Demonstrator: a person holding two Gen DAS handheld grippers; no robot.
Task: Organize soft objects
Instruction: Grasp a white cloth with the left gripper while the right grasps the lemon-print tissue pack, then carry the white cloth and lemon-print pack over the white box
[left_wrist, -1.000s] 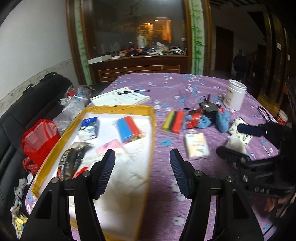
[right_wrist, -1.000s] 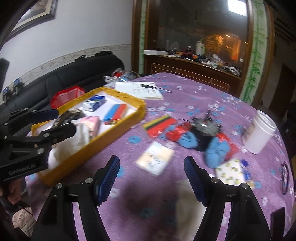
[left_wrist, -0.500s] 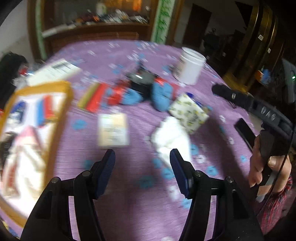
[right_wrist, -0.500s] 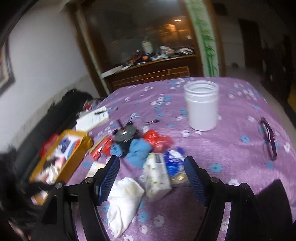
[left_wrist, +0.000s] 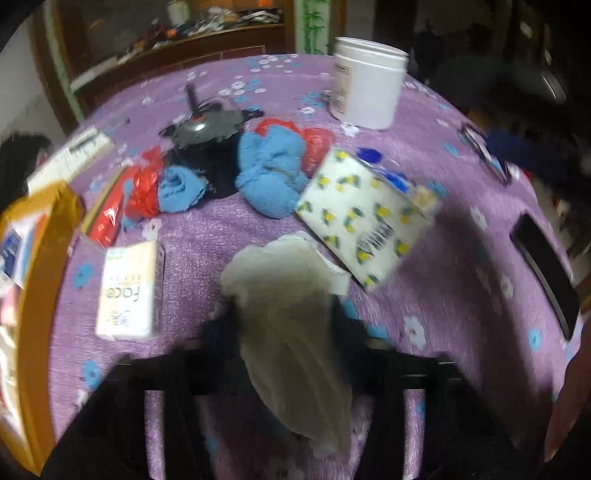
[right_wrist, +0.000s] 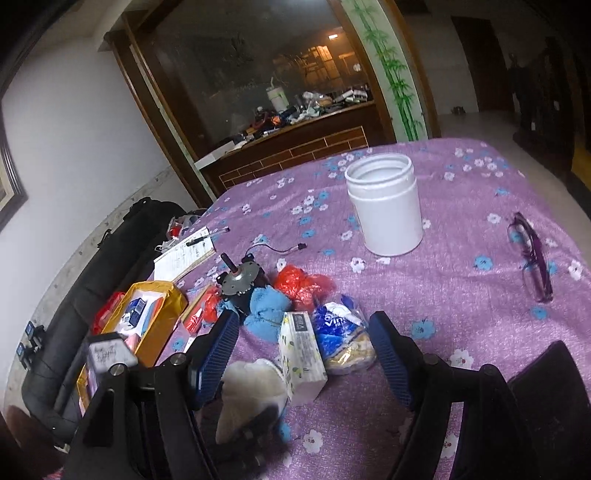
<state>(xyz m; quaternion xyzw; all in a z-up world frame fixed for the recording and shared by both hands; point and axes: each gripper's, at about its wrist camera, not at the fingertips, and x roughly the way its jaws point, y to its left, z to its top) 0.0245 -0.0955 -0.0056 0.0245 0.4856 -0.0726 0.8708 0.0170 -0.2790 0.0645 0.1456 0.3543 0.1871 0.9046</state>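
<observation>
A: Why does the white cloth (left_wrist: 291, 332) run up between the left tool's (left_wrist: 284, 314) fingers?

B: I'd say it is being picked up for the yellow tray (right_wrist: 162, 295) at the counter's left edge, where other soft packs lie. The view is blurred, but the fingers look pressed onto the cloth, near the counter's front edge, beside the lemon-print tissue pack (left_wrist: 365, 218).

A: And the right tool (right_wrist: 303, 354)?

B: Spread wide, holding nothing, poised over the tissue pack and the blue-printed bag (right_wrist: 343, 336).
</observation>
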